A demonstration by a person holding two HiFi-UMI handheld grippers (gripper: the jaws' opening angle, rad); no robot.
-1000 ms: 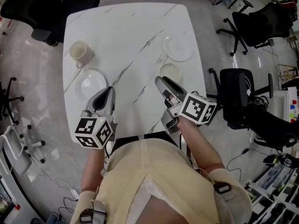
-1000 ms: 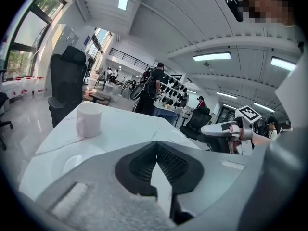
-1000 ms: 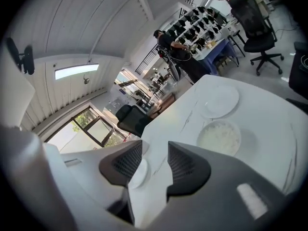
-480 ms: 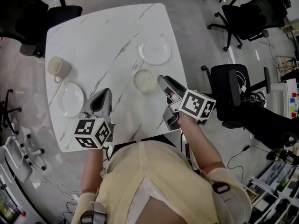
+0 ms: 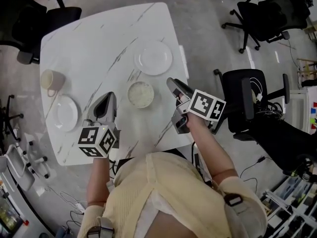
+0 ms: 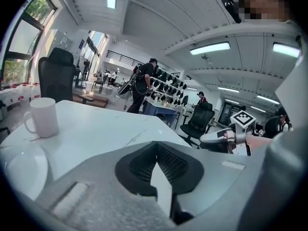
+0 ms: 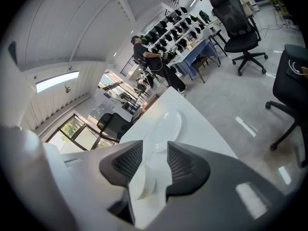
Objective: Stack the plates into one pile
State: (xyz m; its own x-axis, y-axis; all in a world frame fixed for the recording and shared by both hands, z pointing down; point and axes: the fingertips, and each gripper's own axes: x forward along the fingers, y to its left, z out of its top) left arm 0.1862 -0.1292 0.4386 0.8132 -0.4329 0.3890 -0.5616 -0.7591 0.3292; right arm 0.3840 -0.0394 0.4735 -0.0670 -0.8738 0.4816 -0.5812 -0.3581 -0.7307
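**Plates not stacked yet, both grippers empty**

Three pieces lie apart on the white marble table (image 5: 99, 38):
- big plate (image 5: 155, 58) on the far right side
- small dish (image 5: 140, 93) mid-table, near the big plate but not touching it
- left plate (image 5: 66, 113) near the table's left edge, with a mug (image 5: 51, 78) just beyond it, well apart from the other two

Left gripper (image 5: 108, 98): over the table between the left plate and the small dish, touching neither. In its own view the fingers meet at the tips (image 6: 155, 146) with nothing in them. The mug (image 6: 43, 117) and the rim of the left plate (image 6: 24, 170) sit off to its left.

Right gripper (image 5: 171, 82): just right of the small dish, by the table's right edge. The jaws stand apart (image 7: 155, 150) and have just been closing a little, but the pads press on nothing. Through the gap its view shows the small dish (image 7: 139, 182) low down and the big plate (image 7: 166, 126) further out. Can't tell whether the dish is actually inside the jaws or only lined up with them.

Black office chair (image 5: 242, 100) on the floor to the right of the table
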